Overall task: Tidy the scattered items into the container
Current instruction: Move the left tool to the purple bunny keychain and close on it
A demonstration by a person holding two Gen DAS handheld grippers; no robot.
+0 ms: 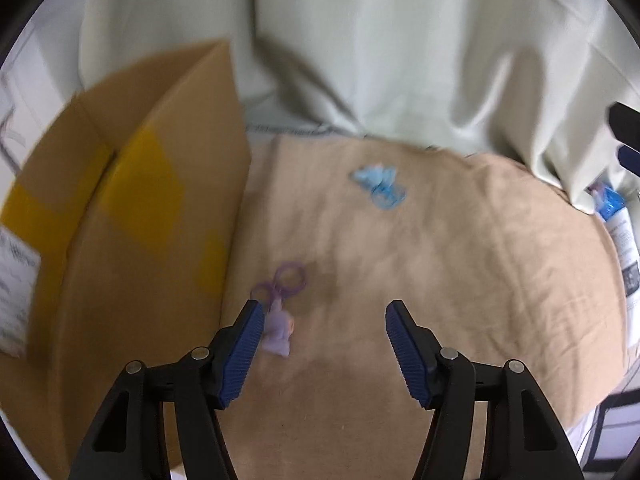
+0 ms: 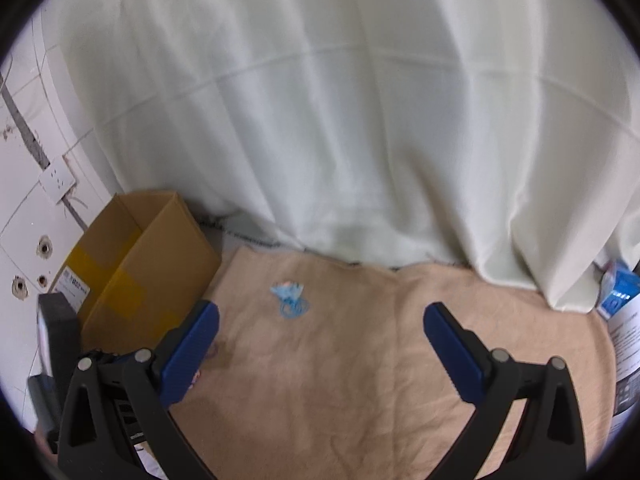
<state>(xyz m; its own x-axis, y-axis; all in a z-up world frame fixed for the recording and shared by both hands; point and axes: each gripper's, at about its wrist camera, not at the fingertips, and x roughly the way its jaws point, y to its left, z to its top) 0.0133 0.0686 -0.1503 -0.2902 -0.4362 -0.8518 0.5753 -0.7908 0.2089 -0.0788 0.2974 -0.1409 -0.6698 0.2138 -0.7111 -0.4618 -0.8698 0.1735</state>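
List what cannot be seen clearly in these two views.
- Inside of the brown cardboard box: hidden by its own walls, both views.
- Small purple ring toy: blurred in the left view; covered by the finger in the right view.
- Small blue ring toy: too small and blurred for detail.

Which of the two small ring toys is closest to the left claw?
The purple toy, lying on the tan cloth right beside the left claw's left finger. The blue toy lies farther out, toward the curtain.
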